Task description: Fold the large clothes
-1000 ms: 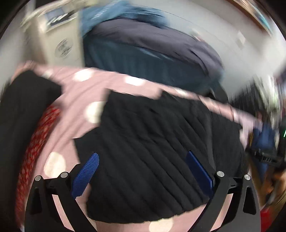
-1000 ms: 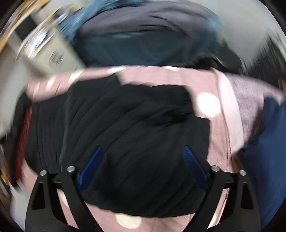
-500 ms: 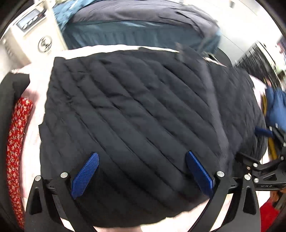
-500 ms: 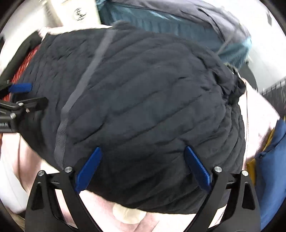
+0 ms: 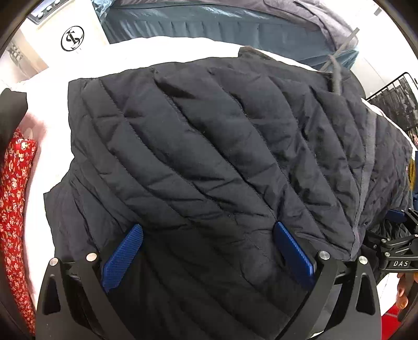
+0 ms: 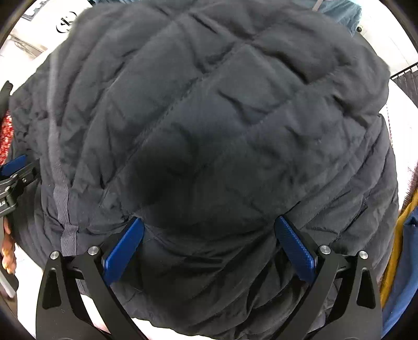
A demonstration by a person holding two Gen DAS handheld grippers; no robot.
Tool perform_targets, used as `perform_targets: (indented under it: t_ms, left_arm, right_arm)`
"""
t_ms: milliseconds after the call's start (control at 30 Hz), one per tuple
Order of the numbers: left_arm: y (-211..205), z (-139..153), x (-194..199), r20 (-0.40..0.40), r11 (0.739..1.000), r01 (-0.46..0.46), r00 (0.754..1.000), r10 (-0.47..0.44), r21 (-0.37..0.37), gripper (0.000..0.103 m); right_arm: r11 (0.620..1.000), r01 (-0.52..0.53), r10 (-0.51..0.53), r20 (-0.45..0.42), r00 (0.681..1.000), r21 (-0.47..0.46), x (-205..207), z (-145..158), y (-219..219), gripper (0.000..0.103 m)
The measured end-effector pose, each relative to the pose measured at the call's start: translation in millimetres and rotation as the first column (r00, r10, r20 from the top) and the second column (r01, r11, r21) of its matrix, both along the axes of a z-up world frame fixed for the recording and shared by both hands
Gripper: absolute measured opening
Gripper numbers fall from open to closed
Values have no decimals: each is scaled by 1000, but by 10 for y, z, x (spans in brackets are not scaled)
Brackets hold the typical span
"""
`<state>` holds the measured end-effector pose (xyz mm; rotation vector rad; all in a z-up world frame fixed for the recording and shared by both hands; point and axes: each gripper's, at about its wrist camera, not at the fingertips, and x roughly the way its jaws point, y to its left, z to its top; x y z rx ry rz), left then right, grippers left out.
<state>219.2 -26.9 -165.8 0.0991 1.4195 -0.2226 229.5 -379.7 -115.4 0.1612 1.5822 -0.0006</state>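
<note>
A dark navy quilted puffer jacket (image 5: 209,162), with stitched diagonal channels across its padded fabric, lies spread over a pale, overexposed white surface (image 5: 167,49) and fills most of both wrist views. The left gripper (image 5: 209,251) hangs low over the near part of the jacket, its two blue ribbed fingers (image 5: 122,257) spread wide apart with padded cloth between and beneath them; nothing is clamped. The right gripper (image 6: 209,248) sits even closer to the jacket (image 6: 214,125), so the padding bulges toward the lens, and its blue fingers (image 6: 125,249) are likewise spread wide, with fabric lying between them and not pinched. A grey strip of trim (image 6: 58,170) runs down the jacket near its left side in the right wrist view, and the same strip (image 5: 365,167) shows toward the right in the left wrist view. Each gripper appears at the edge of the other's view: the right one (image 5: 397,235) at the far right, the left one (image 6: 13,172) at the far left. A red floral cloth (image 5: 13,209) lies along the left edge of the surface, beside the jacket. Beyond the far edge is a teal-blue padded garment (image 5: 209,23), and a white appliance with a round black logo (image 5: 72,38) stands at the upper left. A black wire rack (image 5: 394,99) shows at the right.
</note>
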Motion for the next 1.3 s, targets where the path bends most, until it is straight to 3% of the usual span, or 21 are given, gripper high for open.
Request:
perform_targets:
  t_ms: [267,733,1033,1300]
  left_arm:
    - [-70,-148,126,-40,1000,5,999,-4,22,99]
    - [-288,-49,-150,38,999,11,999,-12,40,98]
    - [-211,315,-596,67,999,10,998,-12,30,97]
    - [220,708,-1333,170,998,53,984,-46,-34,97]
  right_arm:
    - [1000,14,-14,15,1000,-10,6,-31,100,99]
    - [1000,21,-19,124,992,-15,-392,69,37,99]
    - [998,59,-64,167,984,31,-800,277,-58,98]
    - [993,79,-104,311,945,92,-1690,626,-373,98]
